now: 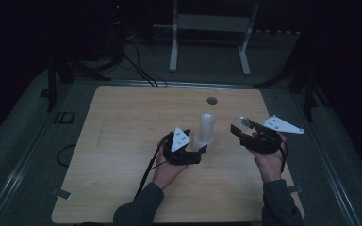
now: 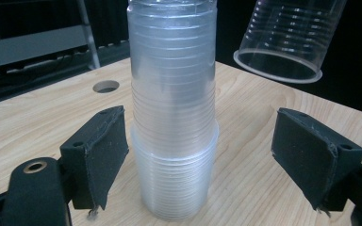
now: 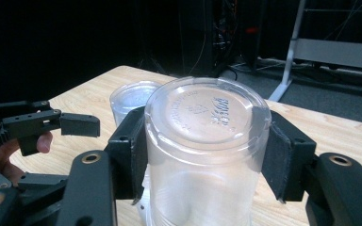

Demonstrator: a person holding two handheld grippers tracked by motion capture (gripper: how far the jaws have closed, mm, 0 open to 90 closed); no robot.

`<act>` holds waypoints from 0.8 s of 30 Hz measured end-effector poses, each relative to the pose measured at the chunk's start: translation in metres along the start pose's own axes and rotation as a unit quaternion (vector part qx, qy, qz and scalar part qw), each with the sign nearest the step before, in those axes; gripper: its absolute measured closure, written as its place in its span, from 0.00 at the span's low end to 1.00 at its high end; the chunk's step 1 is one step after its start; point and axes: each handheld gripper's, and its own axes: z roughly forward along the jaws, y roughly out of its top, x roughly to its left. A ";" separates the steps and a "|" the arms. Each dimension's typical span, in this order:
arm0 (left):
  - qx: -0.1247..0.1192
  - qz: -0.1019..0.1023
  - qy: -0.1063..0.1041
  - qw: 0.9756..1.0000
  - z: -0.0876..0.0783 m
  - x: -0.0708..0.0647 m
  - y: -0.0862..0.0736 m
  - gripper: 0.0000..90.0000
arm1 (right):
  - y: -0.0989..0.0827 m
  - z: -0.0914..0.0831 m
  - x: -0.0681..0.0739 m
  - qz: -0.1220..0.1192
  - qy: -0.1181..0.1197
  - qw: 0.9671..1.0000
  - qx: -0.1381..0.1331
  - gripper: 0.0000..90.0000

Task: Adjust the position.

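A tall stack of clear plastic cups (image 1: 205, 129) stands upside down on the wooden table (image 1: 122, 141), near its middle. My left gripper (image 1: 199, 151) lies low at the stack's base, open. In the left gripper view the stack (image 2: 174, 117) stands between the pads (image 2: 101, 155), closer to the left one, with a wide gap to the right one. My right gripper (image 1: 239, 129) hovers to the right of the stack, shut on a single clear cup (image 1: 242, 122). That cup (image 3: 207, 141) is clamped by both pads with its base toward the camera.
A round hole (image 1: 211, 100) is cut in the table behind the stack. A white metal frame (image 1: 212, 28) and cables (image 1: 136, 66) stand on the floor beyond the far edge. The room around the table is dark.
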 end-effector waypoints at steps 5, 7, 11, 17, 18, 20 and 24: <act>-0.001 0.005 -0.002 1.000 -0.001 -0.002 0.001 0.21 | -0.005 0.002 0.002 0.002 0.002 1.000 0.005 0.45; -0.002 0.007 -0.003 1.000 -0.002 -0.003 0.001 0.21 | -0.007 0.002 0.002 0.002 0.002 1.000 0.006 0.45; -0.003 0.009 -0.006 1.000 -0.002 -0.005 0.002 0.21 | -0.010 0.003 0.003 0.005 0.004 1.000 0.008 0.45; -0.005 0.017 -0.010 1.000 -0.002 -0.010 0.004 0.21 | -0.014 0.004 0.004 0.007 0.007 1.000 0.010 0.45; -0.005 0.018 -0.012 1.000 -0.002 -0.010 0.004 0.21 | -0.014 0.004 0.005 0.009 0.007 1.000 0.011 0.45; -0.006 0.020 -0.015 1.000 -0.002 -0.011 0.005 0.22 | -0.016 0.004 0.005 0.009 0.007 1.000 0.012 0.45; -0.006 0.025 -0.020 0.999 -0.002 -0.014 0.006 0.22 | -0.019 0.005 0.006 0.014 0.010 1.000 0.012 0.45</act>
